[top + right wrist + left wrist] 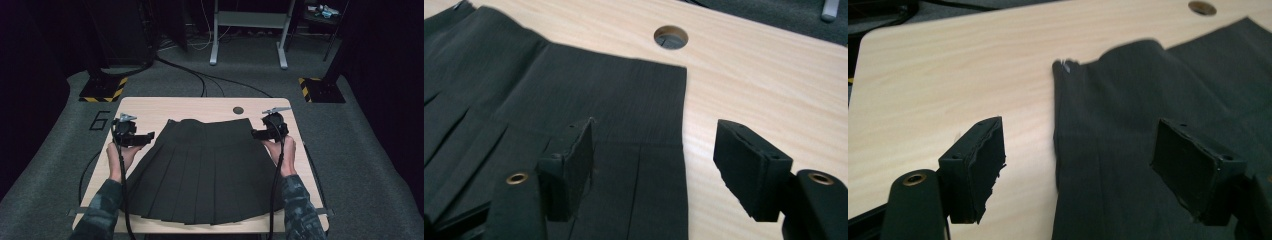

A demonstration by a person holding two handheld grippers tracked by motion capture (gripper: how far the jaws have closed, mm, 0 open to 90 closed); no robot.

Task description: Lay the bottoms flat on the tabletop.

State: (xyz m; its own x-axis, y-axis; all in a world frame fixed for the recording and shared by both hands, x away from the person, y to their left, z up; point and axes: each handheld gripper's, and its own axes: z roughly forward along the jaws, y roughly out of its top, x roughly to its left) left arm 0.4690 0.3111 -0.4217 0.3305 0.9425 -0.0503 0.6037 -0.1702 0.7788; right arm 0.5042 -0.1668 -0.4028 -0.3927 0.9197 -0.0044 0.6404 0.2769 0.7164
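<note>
Skirt (pixel 200 170), dark and pleated, is laid flat across the middle of the bench (pixel 150 107), waistband toward the far edge, hem fanned out along the near edge. It looks spread for folding or smoothing, judging by how evenly the pleats are set out. Bench is light wood with a round cable hole (pixel 238 110) just beyond the waistband.

Left claw (pixel 145 139) is held just off the skirt's left waist corner, jaws apart, nothing between them; in the left gripper view the corner with its zip end (pixel 1065 65) is seen lying flat on the wood past the pads. Right claw (pixel 256 133) is placed the same way at the right waist corner (pixel 676 75), jaws apart and empty, one pad over fabric, the other over bare bench.

Both corners appear released. Symmetric placement suggests the waistband is being handled from both ends to keep it straight.
</note>
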